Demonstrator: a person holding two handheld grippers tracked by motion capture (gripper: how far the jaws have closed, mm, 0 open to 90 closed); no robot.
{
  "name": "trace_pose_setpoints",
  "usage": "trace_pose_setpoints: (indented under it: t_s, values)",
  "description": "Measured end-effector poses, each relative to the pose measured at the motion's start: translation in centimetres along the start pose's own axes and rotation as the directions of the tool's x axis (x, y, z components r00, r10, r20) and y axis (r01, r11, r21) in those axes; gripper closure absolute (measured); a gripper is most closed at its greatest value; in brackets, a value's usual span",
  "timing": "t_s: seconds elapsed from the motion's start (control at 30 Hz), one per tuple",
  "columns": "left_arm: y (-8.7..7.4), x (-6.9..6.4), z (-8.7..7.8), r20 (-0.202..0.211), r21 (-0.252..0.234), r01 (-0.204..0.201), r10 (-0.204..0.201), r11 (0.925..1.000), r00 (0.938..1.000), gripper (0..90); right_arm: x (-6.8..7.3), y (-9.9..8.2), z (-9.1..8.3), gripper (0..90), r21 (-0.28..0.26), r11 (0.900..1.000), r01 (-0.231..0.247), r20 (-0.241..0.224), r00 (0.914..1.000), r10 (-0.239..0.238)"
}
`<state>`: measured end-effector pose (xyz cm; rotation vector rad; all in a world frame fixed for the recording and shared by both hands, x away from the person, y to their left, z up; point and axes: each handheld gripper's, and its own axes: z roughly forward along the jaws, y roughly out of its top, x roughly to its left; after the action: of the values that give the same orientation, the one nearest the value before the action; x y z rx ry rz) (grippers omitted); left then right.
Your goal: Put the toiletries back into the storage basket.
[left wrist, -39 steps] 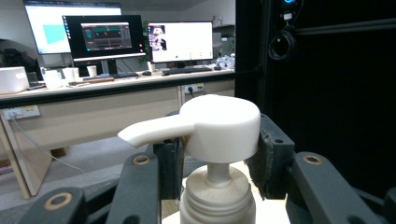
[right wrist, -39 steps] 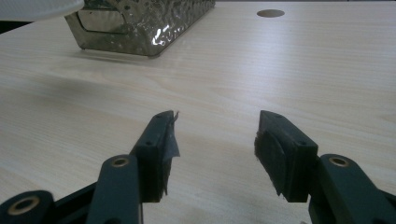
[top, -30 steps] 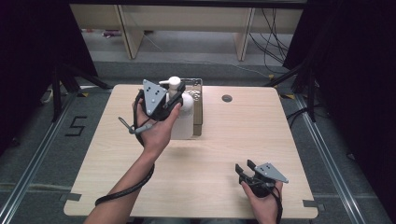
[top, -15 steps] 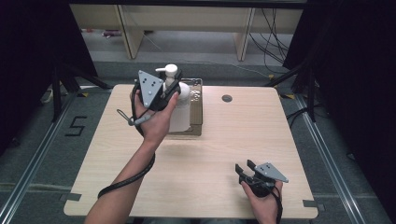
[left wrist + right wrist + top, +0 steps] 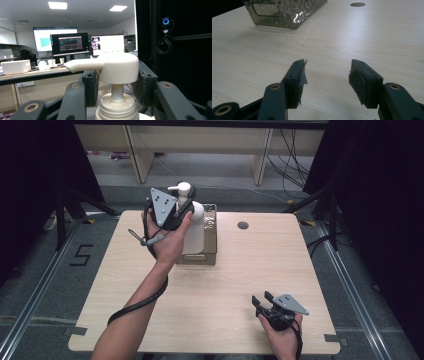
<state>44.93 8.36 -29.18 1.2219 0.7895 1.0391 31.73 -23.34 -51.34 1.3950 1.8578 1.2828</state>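
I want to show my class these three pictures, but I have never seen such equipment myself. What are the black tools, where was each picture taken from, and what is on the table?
A person holds two handheld grippers, each with two black jaws and its own camera. The high view looks down on a wooden table from above. There the left gripper grips a white pump bottle by its neck, over a shiny basket. The left gripper view shows the jaws either side of the pump. The right gripper rests low near the table's front edge; its own view shows the jaws open with nothing between them.
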Motion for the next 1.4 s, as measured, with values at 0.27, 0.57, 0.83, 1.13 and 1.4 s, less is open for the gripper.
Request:
trace_pose_setpoints:
  t_s: [0.27,0.57,0.83,1.13,1.4]
  values:
    - [0.0,0.3,0.9,-0.003,0.011,0.001,-0.001,0.9999,1.0000,59.1,-0.1,0.0,0.0,46.6,-0.010,0.9999,0.005,0.004,1.0000,-0.005]
    - [0.1,0.5,1.7,-0.014,0.018,0.000,0.001,0.9998,0.9999,59.1,0.0,0.0,0.0,46.6,-0.006,1.0000,0.000,0.003,1.0000,0.000]
    - [0.0,0.7,2.3,-0.024,0.025,-0.008,0.008,0.9997,0.9997,59.1,0.0,0.0,-0.1,46.5,0.006,1.0000,-0.002,0.003,1.0000,0.002]
    - [-0.6,1.1,3.1,-0.033,0.040,-0.010,0.011,0.9992,0.9994,59.1,-0.1,0.0,0.0,46.4,0.000,0.9999,0.014,0.003,0.9999,-0.014]
    - [-1.4,1.0,3.4,-0.024,0.052,-0.020,0.021,0.9985,0.9995,59.1,0.0,0.0,0.1,46.4,-0.011,0.9999,0.006,-0.012,0.9999,-0.006]
